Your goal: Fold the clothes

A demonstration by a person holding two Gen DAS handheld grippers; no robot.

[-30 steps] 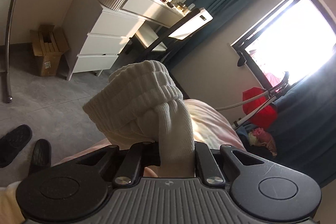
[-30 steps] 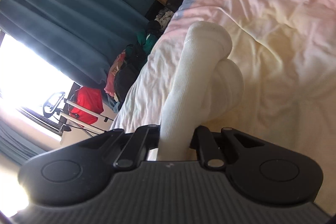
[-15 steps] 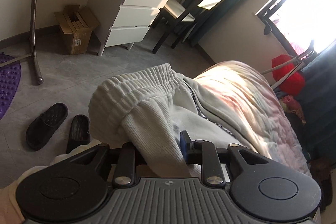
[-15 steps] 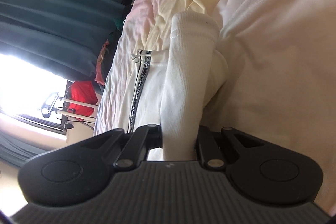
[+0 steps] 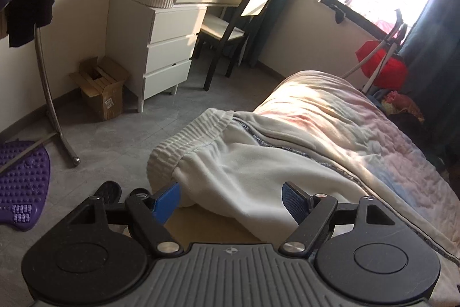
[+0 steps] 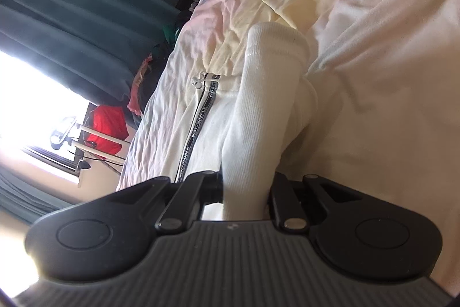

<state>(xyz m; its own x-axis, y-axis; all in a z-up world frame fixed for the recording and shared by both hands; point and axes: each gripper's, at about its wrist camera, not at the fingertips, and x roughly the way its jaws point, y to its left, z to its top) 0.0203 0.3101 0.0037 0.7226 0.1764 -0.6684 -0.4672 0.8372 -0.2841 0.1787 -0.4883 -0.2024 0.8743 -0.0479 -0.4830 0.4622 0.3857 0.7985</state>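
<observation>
1. A pastel quilted bed (image 5: 359,128) stands on a grey tiled floor, with a white dresser (image 5: 155,48) and a chair (image 5: 235,28) by the window wall.
2. White sweatpants (image 5: 258,160) lie along the bed, ribbed waistband toward the dresser.
3. The left gripper (image 5: 231,199) is spread wide, released.
4. The right gripper (image 6: 245,189) clamps a ribbed cuff (image 6: 267,94).

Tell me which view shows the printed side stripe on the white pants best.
Right wrist: the side stripe runs sharp, its lettering and drawcord end visible. Left wrist shows the stripe only as a thin dark line across the white pants, lettering unreadable.
</observation>
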